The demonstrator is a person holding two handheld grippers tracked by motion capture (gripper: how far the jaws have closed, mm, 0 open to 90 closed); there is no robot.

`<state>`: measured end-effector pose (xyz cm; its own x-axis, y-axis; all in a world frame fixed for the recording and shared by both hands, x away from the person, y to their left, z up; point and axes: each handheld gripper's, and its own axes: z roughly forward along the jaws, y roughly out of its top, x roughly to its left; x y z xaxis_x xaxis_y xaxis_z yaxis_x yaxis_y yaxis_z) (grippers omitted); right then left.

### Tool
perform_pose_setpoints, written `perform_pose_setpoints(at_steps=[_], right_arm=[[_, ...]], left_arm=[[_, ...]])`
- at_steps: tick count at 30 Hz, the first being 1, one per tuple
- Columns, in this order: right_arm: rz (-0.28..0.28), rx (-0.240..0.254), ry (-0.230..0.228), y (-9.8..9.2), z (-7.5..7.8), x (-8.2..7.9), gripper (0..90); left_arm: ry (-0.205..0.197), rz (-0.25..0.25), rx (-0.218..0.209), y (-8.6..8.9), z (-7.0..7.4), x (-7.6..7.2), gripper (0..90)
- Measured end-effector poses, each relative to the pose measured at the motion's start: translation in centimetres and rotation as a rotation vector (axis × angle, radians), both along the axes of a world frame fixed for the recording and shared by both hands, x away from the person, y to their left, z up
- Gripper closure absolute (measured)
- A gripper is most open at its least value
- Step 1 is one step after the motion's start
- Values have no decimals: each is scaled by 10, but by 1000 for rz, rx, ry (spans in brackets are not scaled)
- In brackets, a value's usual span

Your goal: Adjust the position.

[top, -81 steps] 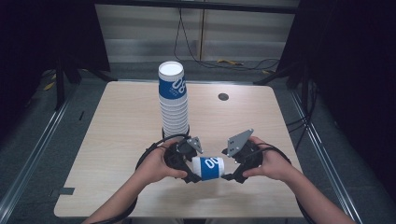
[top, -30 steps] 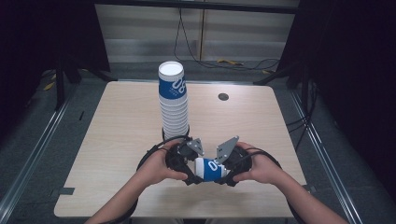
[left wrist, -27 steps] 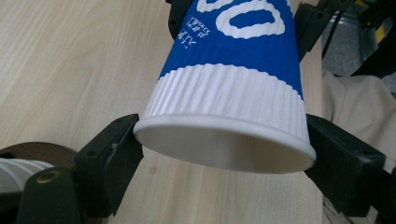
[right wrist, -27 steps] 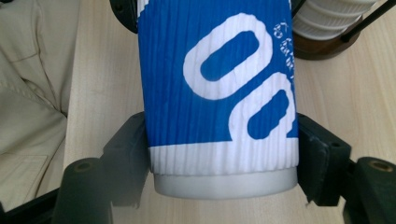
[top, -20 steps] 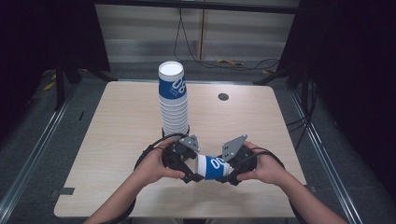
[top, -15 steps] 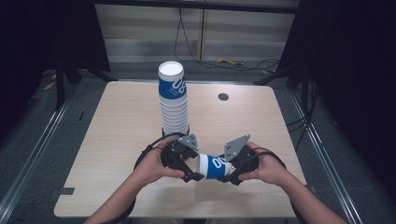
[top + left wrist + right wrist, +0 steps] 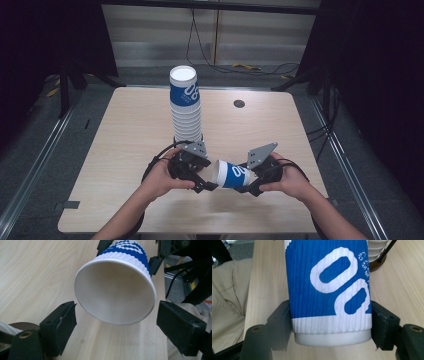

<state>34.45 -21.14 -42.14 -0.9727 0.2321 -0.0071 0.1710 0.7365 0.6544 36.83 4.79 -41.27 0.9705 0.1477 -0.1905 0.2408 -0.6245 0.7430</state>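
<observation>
We see the right gripper (image 7: 252, 181) clenched on a blue-and-white paper cup (image 7: 231, 174), its jaws pressing both sides of the ribbed wall near the base, as the right gripper view shows (image 7: 332, 322). The cup lies tilted on its side above the near part of the worktop (image 7: 125, 130), with its open mouth turned toward the left gripper (image 7: 197, 177). In the left gripper view the jaws stand released, wide apart on either side of the cup's rim (image 7: 115, 290) and not touching it. Just behind the left gripper rises a tall stack of cups (image 7: 186, 107) on a dark round base; it stands upright, near the hands. To the left and right of the stack the worktop is bare wood, save a small dark round spot (image 7: 239, 103) toward the far right edge. The hands work close to the worktop's near edge, well apart from both side edges.
</observation>
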Motion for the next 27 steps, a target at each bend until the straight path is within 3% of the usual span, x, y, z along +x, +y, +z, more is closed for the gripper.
perform_pose_setpoints(at_steps=[2, 15, 27], right_arm=[[-5, 5, 0, -1, -1, 0, 286], [6, 47, 11, 4, -2, -1, 286], [8, 48, 9, 5, -2, -1, 286]], left_arm=[[4, -2, -17, 0, 0, -1, 160], [-6, 12, -6, -3, -4, 0, 157], [-8, 11, -5, -4, -4, 1, 154]])
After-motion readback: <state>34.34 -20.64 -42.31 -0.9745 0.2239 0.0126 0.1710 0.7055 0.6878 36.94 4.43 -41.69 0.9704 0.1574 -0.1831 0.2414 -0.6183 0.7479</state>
